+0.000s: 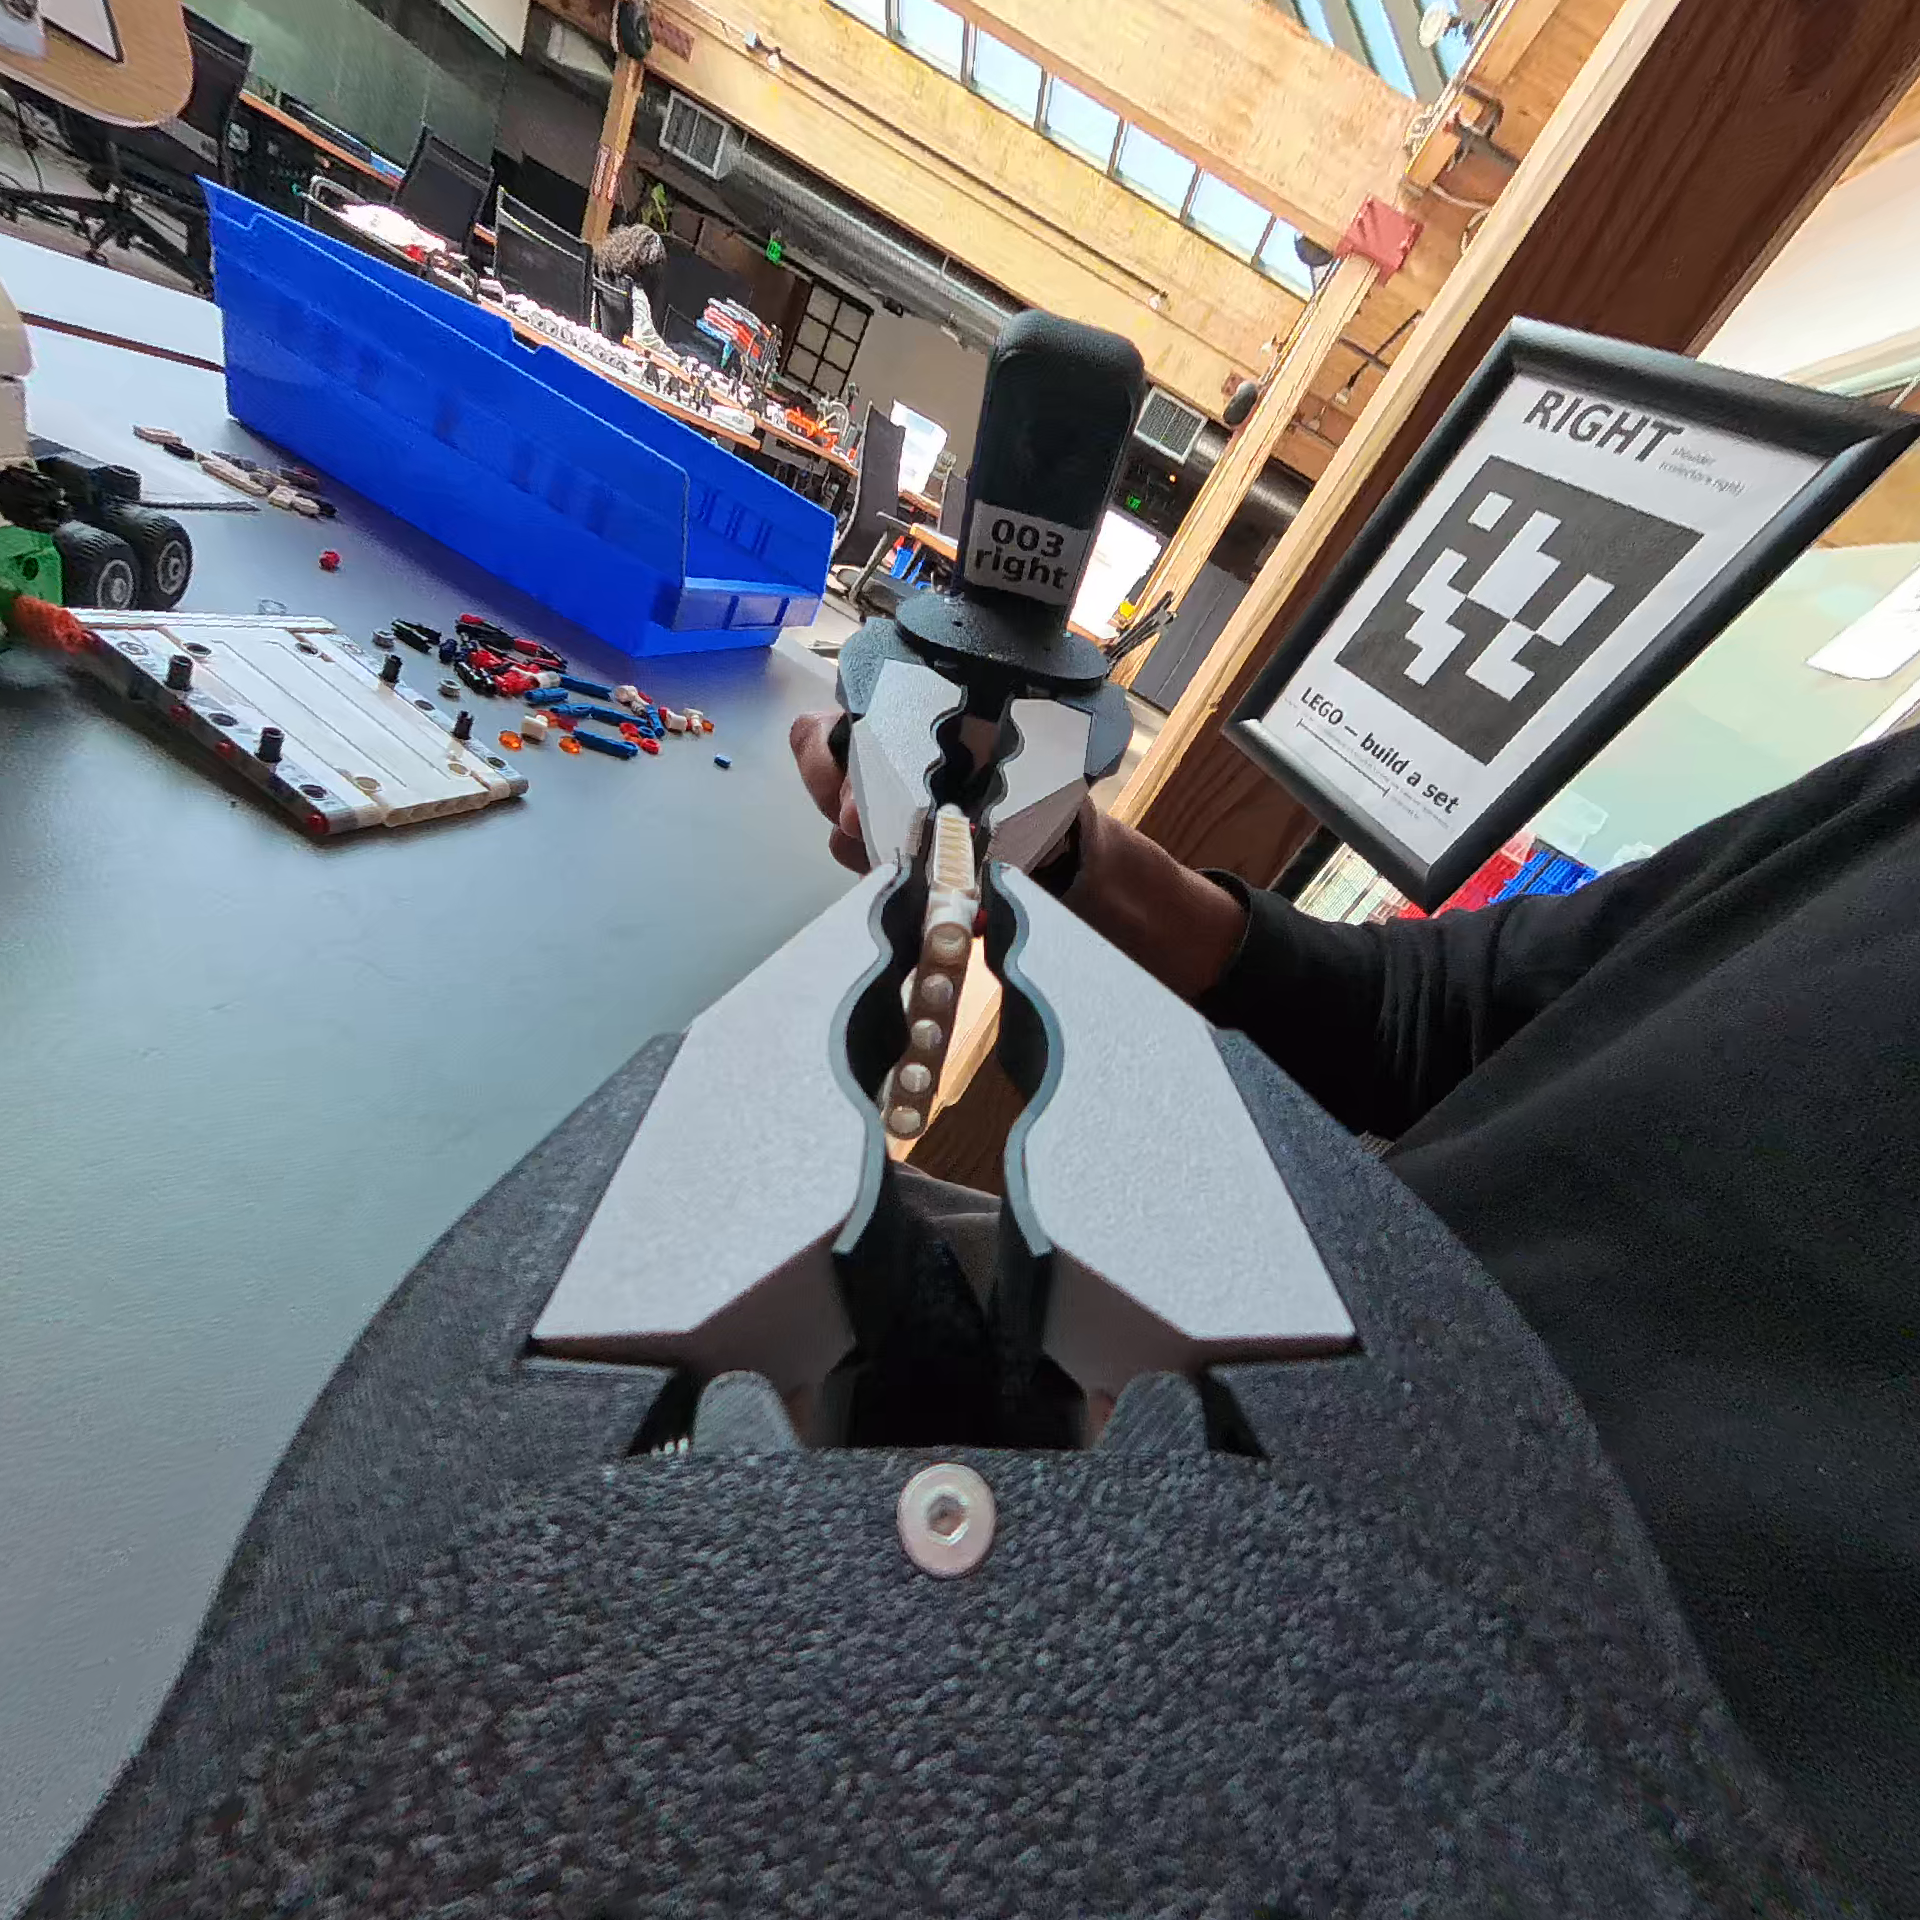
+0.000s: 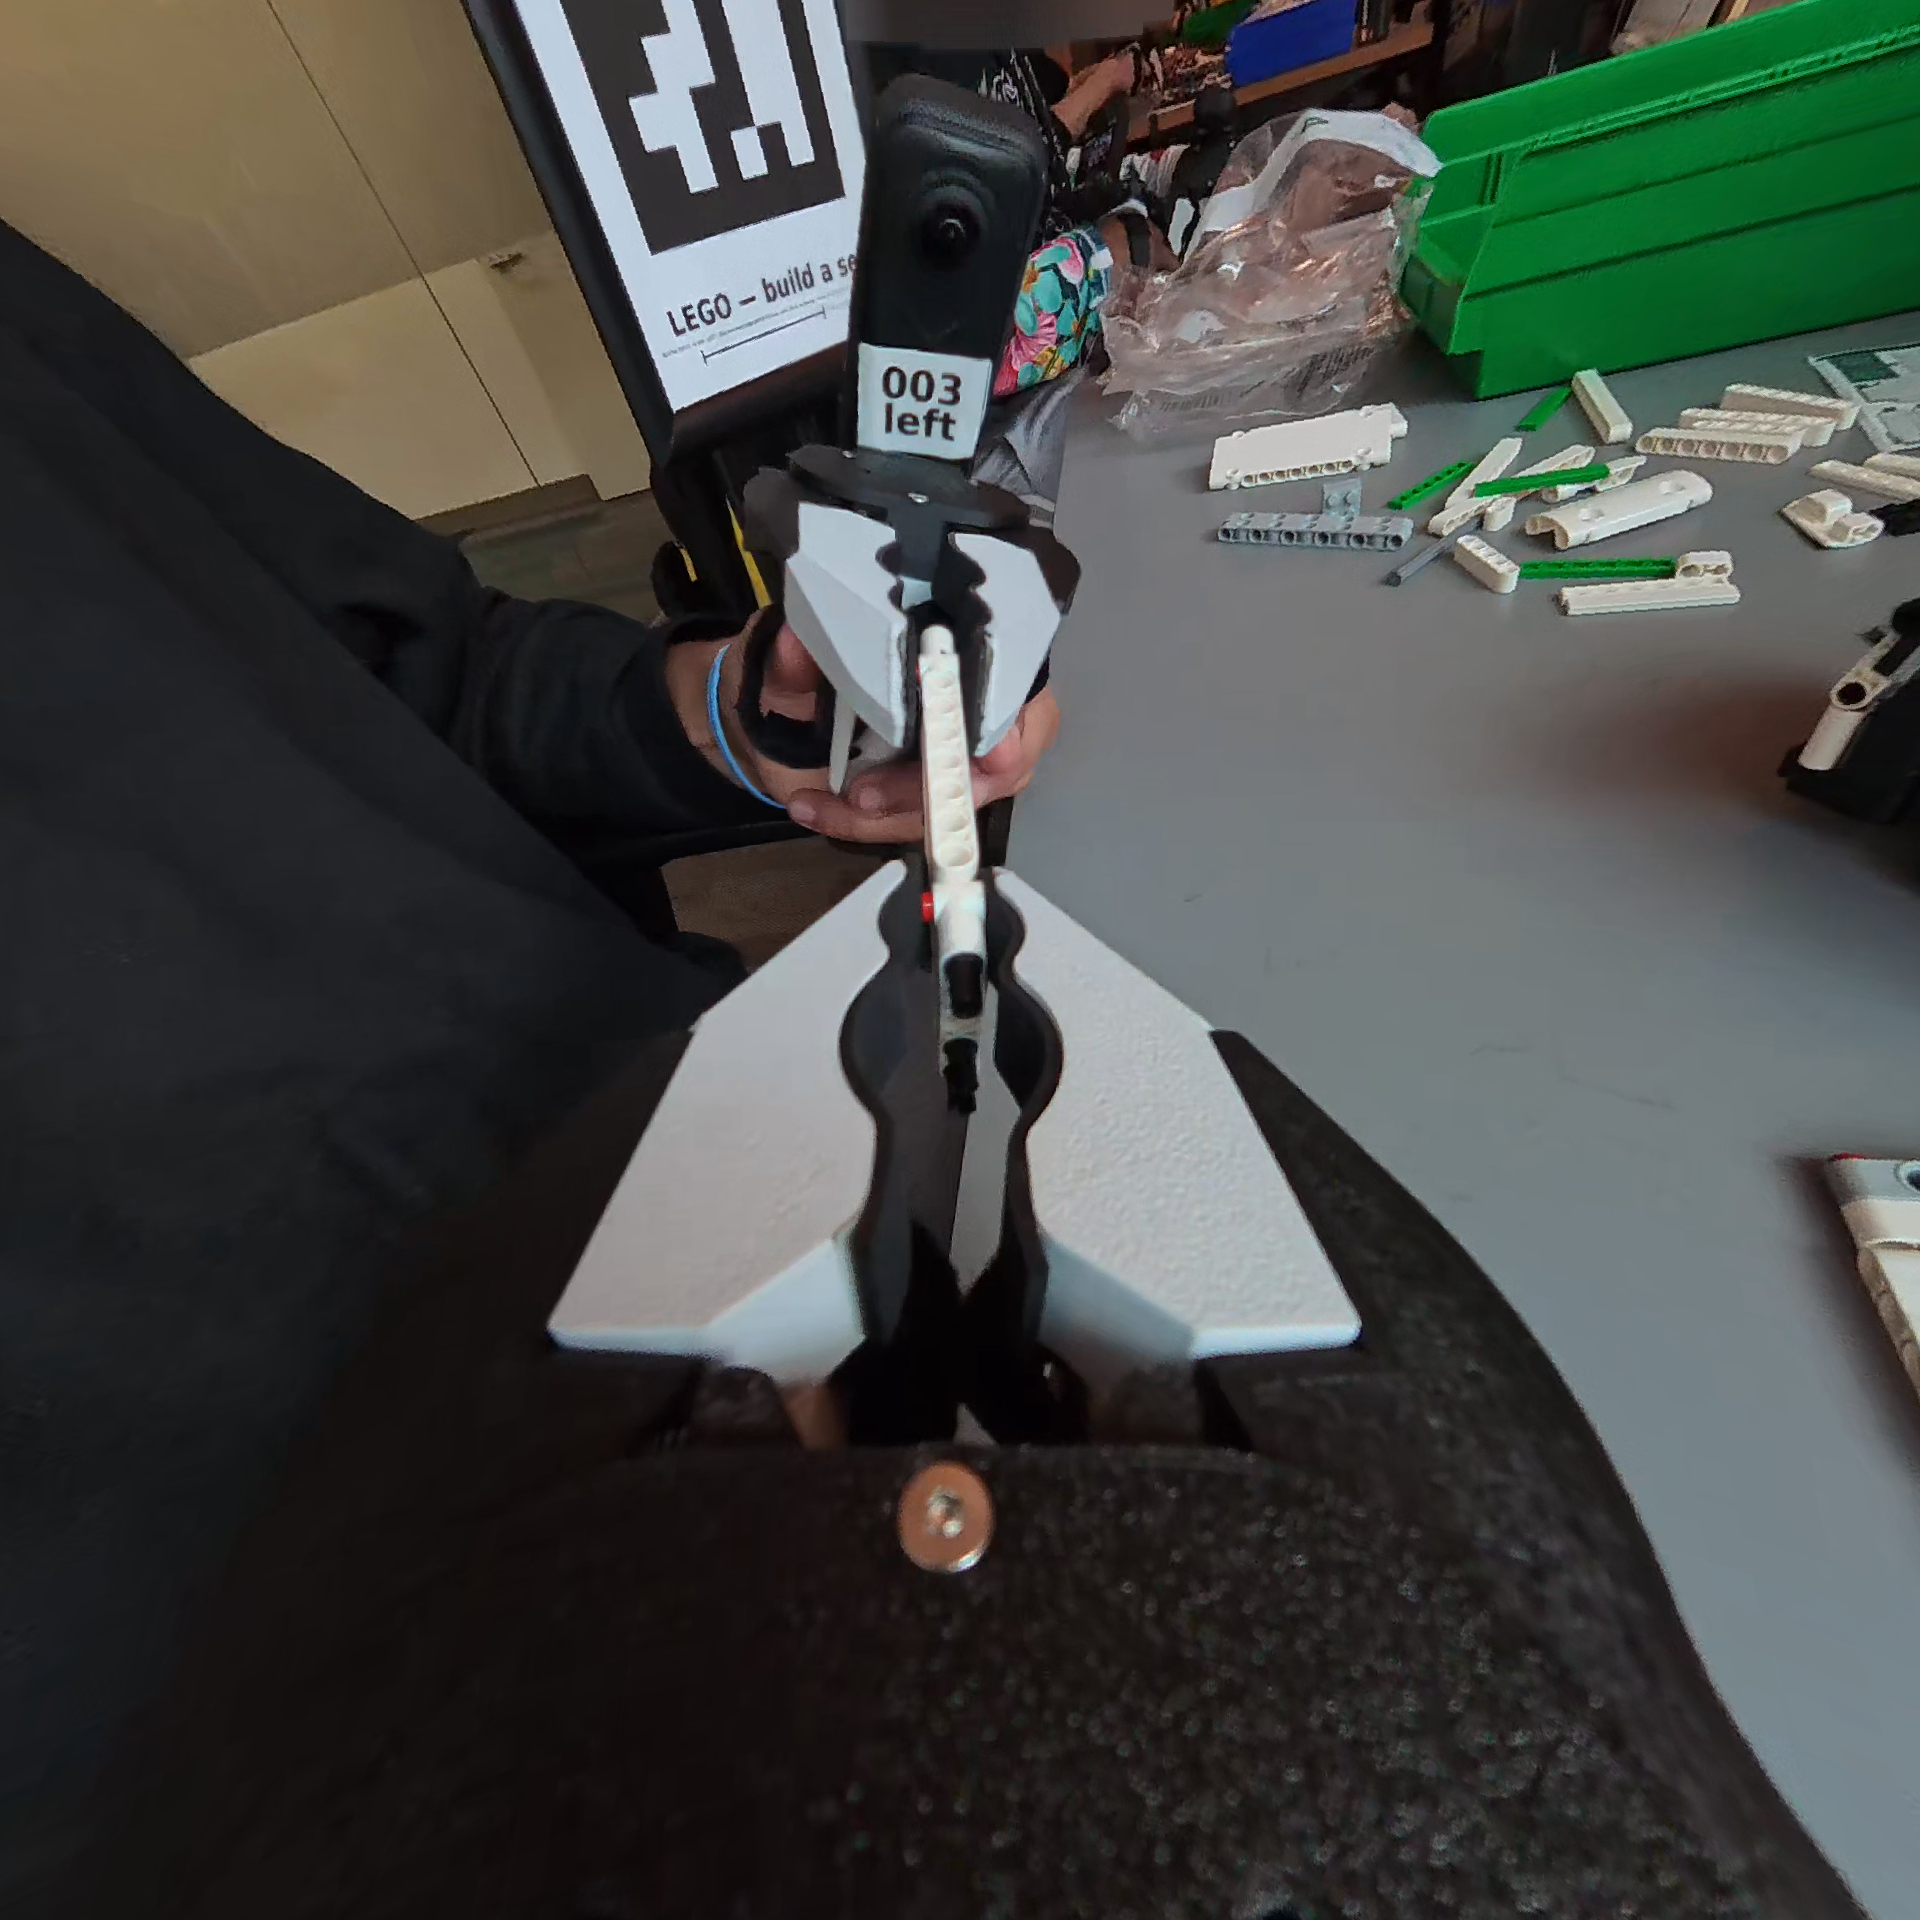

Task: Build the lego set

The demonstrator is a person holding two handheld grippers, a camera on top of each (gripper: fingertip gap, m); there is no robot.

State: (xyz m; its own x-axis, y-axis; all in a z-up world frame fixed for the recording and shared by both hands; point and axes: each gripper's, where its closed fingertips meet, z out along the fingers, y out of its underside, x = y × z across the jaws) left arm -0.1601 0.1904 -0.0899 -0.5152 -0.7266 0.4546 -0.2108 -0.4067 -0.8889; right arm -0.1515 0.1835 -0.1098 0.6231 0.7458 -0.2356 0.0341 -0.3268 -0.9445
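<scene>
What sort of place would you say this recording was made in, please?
Probably a shared workshop or open-plan office: a grey table strewn with toy building parts, blue and green storage bins, and rows of desks with office chairs under exposed timber beams.

The two grippers face each other above the table's (image 1: 260,1039) near edge, a long beam (image 1: 930,997) spanning between them. Left of the left gripper (image 1: 940,883) lie a plate (image 1: 301,717), scattered small pieces (image 1: 561,696), and a bin (image 1: 499,436) behind them (farther back). Right of the right gripper (image 2: 951,894) lie loose beams (image 2: 1558,499) before another bin (image 2: 1683,197).
</scene>
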